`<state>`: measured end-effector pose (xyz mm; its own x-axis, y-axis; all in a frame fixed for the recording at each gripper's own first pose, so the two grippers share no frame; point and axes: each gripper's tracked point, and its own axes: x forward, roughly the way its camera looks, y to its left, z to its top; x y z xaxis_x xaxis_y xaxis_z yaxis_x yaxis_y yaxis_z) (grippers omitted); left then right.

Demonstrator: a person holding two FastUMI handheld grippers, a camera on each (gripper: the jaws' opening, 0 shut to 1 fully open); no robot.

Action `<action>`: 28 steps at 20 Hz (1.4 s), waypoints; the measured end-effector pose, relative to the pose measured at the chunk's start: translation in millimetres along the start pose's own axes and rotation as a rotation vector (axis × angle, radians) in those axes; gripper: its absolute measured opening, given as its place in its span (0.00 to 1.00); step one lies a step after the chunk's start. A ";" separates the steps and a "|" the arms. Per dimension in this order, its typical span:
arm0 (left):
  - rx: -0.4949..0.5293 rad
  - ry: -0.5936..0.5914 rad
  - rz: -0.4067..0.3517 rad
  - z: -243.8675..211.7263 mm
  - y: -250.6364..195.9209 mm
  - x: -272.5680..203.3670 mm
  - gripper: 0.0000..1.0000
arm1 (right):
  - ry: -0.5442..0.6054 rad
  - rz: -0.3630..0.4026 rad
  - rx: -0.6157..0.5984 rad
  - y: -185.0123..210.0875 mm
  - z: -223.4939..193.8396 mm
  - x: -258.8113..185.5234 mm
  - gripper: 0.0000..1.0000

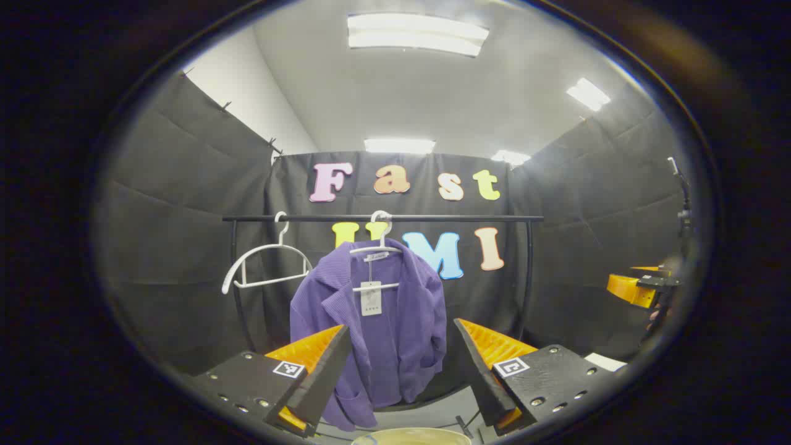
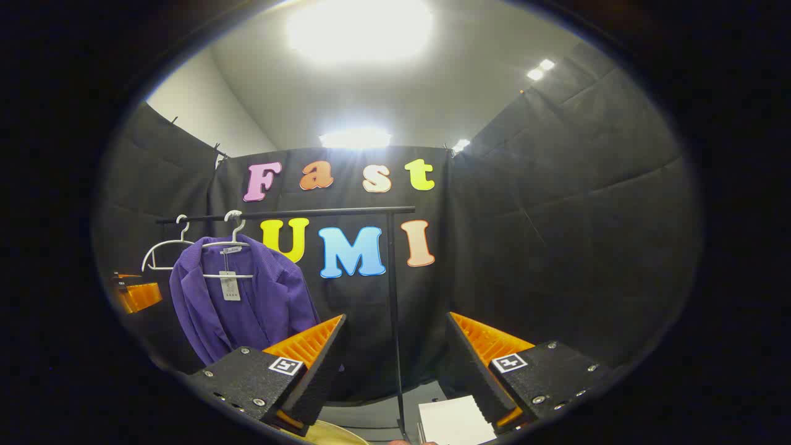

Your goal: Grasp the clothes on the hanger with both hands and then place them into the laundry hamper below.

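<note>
A purple jacket (image 1: 377,321) hangs on a white hanger (image 1: 376,247) from a black rail (image 1: 383,218), with a paper tag at its collar. My left gripper (image 1: 400,337) stands open in front of the jacket, apart from it, the fingers framing its lower half. The rim of a pale hamper (image 1: 411,436) shows at the bottom edge under the jacket. In the right gripper view the jacket (image 2: 238,303) hangs to the left, and my right gripper (image 2: 395,327) is open, off to the jacket's right, with the rack's upright post between its fingers. The right gripper (image 1: 636,287) also appears far right in the left gripper view.
An empty white hanger (image 1: 262,266) hangs left of the jacket on the same rail. The rack's right post (image 2: 395,309) runs down to the floor. A white sheet (image 2: 454,420) lies low in the right gripper view beside the hamper rim (image 2: 327,434). Black cloth walls enclose the booth.
</note>
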<state>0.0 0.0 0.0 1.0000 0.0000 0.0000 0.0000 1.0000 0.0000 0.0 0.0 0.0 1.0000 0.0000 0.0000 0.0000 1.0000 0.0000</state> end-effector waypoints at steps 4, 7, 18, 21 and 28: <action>-0.018 -0.010 0.002 3.4 3.7 -0.8 0.99 | 0.000 0.011 -0.009 10.0 -0.6 2.4 0.95; -0.018 -0.009 0.017 -1.4 10.9 4.4 0.99 | 0.007 0.022 -0.011 17.7 -1.7 4.7 0.95; -0.036 0.001 0.020 -8.5 25.0 10.9 0.99 | 0.030 0.042 -0.007 40.8 -9.1 13.3 0.95; -0.054 0.016 0.029 -14.4 30.5 21.9 0.99 | 0.058 0.068 0.003 56.0 -11.6 20.3 0.95; -0.101 0.069 0.091 -17.2 52.3 48.1 0.94 | 0.094 0.190 0.047 112.8 8.3 63.4 0.95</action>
<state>48.1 52.3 -17.2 0.9935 0.0868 -0.0736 -0.0937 0.9908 -0.0974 63.4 112.8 8.3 0.9777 0.1907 -0.0885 -0.1863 0.9809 0.0550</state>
